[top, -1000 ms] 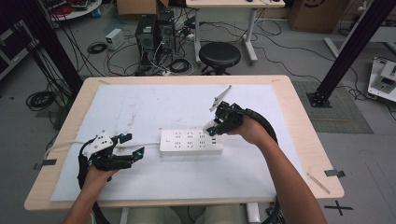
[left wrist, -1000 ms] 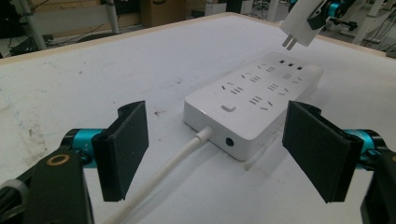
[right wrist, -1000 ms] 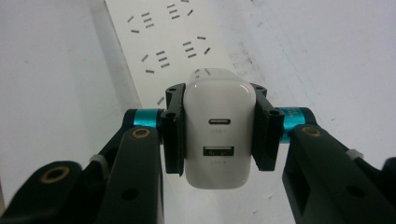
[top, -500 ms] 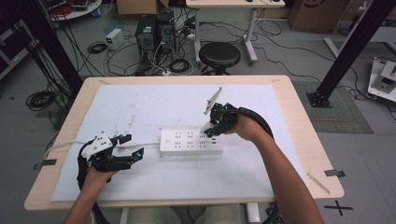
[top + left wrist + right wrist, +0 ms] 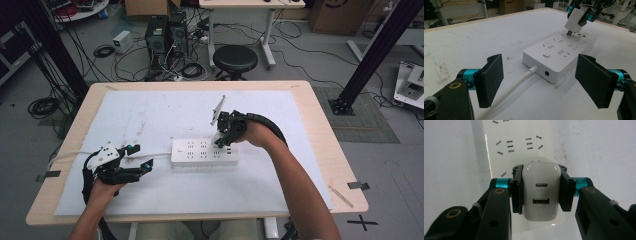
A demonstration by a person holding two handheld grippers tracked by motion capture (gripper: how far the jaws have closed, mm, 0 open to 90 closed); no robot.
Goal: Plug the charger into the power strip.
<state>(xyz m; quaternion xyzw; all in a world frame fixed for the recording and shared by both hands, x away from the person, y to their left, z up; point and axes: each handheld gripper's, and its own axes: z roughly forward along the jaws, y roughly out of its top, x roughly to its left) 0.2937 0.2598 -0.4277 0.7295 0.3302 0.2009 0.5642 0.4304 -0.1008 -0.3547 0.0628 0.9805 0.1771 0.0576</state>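
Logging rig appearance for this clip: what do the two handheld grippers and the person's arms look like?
Both grippers, left gripper and right gripper, are black frames with flat black jaw pads, teal sleeves at the finger joints and brass-coloured pivot rings. Each carries a grey three-cornered plate on top, and a black ribbed cable arcs from the right one. The forearms are bare, with no sleeves in the high view.

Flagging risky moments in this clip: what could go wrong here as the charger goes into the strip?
The right gripper holds the white USB charger block tilted over the white plastic power strip, so its metal prongs may miss the slots or jam. The left gripper is open, short of the strip, so a push could slide it.
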